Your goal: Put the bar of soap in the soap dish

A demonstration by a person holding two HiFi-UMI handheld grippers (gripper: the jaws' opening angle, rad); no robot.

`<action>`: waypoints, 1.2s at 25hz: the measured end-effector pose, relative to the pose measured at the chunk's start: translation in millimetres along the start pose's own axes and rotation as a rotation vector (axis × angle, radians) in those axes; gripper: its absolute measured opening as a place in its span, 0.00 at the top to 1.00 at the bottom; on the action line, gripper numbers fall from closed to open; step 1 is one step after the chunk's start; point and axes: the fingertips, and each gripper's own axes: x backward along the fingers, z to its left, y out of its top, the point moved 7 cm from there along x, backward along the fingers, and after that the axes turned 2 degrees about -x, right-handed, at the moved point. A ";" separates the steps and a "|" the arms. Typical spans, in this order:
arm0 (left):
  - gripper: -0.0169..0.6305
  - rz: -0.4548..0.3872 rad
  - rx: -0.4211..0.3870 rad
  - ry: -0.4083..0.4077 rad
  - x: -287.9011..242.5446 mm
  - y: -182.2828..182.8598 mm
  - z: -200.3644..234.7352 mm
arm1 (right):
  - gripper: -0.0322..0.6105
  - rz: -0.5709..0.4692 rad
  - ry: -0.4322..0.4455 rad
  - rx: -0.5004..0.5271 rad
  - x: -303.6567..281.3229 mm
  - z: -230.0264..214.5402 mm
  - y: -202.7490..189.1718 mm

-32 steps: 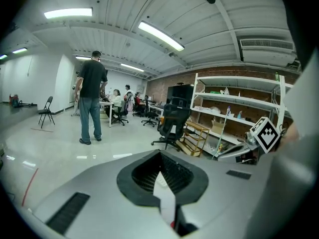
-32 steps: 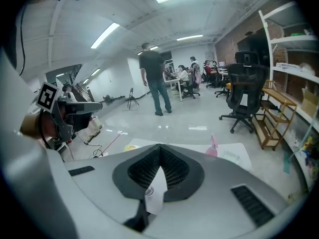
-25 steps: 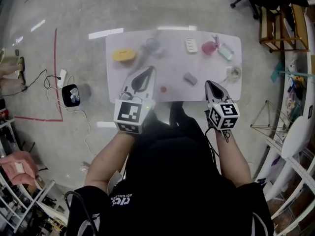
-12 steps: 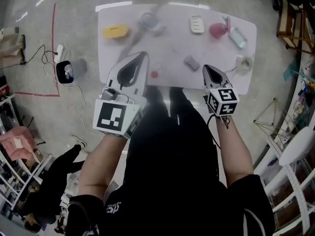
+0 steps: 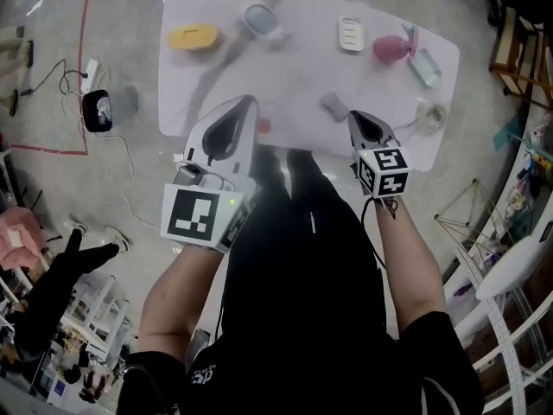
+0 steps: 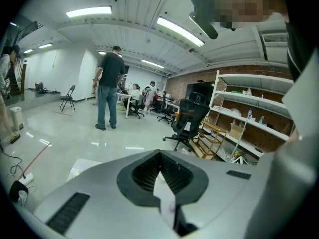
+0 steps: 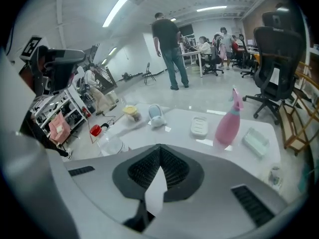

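A white table (image 5: 294, 85) holds a white ridged oblong soap dish (image 5: 351, 34) (image 7: 199, 126) at the back, with a small grey block (image 5: 333, 105) nearer me. A yellow oval piece (image 5: 193, 36) (image 7: 130, 111) lies far left. I cannot tell which piece is the bar of soap. My left gripper (image 5: 251, 102) (image 6: 160, 154) is shut and empty over the table's near edge. My right gripper (image 5: 353, 115) (image 7: 158, 148) is also shut and empty, just right of the grey block and above the table.
A pink spray bottle (image 5: 393, 47) (image 7: 227, 121), a pale green tray (image 5: 425, 66) (image 7: 256, 142), a tape roll (image 5: 430, 113), a blue-grey object (image 5: 259, 17) and a small red piece (image 5: 262, 125) also sit on the table. A person (image 6: 108, 86) and office chairs (image 6: 189, 121) stand beyond.
Both grippers have sunk toward the table's near edge, still shut. The head view has shifted so the table sits higher and larger in frame.
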 end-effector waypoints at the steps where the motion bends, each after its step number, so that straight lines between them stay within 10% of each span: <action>1: 0.96 -0.003 0.000 0.004 -1.4 -2.7 2.7 | 0.93 0.012 -0.004 0.007 -5.0 -2.9 -3.8; 26: 0.96 0.093 -0.009 -0.059 -43.5 -42.1 39.0 | 0.92 0.225 -0.040 0.161 -108.8 -32.9 -57.8; 30: 0.96 0.094 0.005 -0.059 -47.1 -47.4 43.7 | 0.80 0.259 -0.025 0.236 -121.0 -29.0 -61.6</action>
